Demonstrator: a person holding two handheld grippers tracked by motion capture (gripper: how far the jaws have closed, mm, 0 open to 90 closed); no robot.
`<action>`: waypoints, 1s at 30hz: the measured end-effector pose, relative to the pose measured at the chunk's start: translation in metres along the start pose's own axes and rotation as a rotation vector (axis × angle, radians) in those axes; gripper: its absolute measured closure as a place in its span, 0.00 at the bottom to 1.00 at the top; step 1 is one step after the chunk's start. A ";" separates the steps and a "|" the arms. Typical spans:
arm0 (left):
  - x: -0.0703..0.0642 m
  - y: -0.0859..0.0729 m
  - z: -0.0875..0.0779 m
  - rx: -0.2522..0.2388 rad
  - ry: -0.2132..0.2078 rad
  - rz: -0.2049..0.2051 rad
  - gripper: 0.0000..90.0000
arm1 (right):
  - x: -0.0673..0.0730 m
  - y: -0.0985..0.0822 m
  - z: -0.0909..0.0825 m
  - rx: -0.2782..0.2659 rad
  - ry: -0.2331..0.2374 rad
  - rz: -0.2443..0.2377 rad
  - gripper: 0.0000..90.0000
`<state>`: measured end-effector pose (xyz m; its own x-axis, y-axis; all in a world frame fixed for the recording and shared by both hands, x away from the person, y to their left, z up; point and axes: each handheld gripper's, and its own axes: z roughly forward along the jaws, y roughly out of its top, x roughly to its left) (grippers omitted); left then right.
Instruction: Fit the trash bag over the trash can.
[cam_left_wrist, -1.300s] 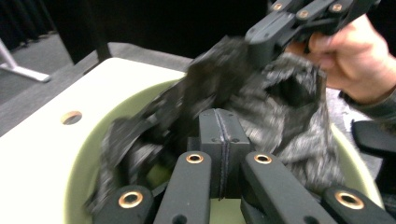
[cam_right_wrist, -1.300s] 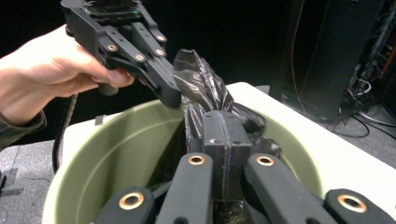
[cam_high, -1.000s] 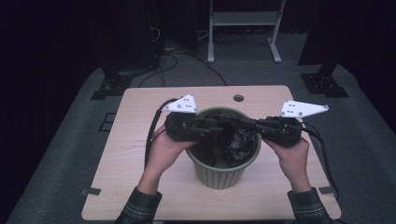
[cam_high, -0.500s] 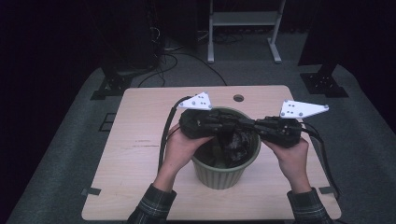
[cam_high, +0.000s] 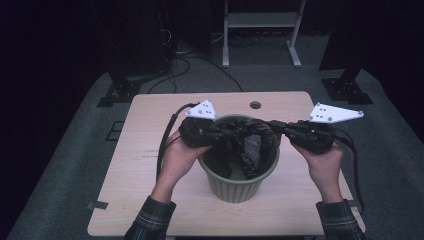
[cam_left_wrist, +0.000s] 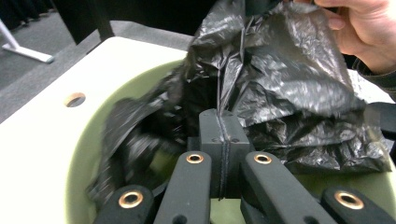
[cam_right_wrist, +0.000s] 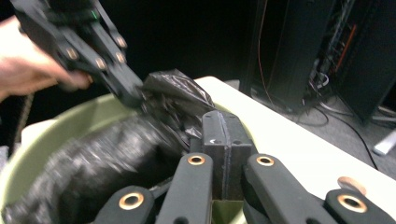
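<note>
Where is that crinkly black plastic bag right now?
In the high view the black bag sits inside the green bin at the table's middle, pinched between the left gripper and right gripper at the rim.

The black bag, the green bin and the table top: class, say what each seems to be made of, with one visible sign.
Black bag: thin plastic film, glossy; it crinkles into sharp, shiny folds.
Green bin: probably moulded plastic, matt; even olive colour, ribbed wall, smooth rim.
Table top: looks like pale wood or wood laminate, satin; faint grain, rounded corners, a round hole near the far edge.
</note>
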<state>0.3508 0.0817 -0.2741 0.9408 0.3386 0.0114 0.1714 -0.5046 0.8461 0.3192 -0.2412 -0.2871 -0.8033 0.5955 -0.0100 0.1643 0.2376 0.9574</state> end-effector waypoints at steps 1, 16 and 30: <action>0.002 0.000 -0.003 0.006 0.007 0.005 1.00 | 0.000 -0.002 0.003 0.010 -0.009 -0.006 1.00; 0.018 0.006 -0.019 -0.035 0.094 -0.004 1.00 | 0.011 -0.004 0.012 -0.054 0.152 0.153 0.45; 0.042 0.001 -0.038 -0.096 0.188 -0.045 1.00 | 0.013 -0.015 0.031 0.093 0.062 0.099 1.00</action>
<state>0.3791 0.1254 -0.2524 0.8603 0.5057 0.0641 0.1747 -0.4106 0.8949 0.3235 -0.2133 -0.3104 -0.8136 0.5721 0.1036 0.2947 0.2521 0.9217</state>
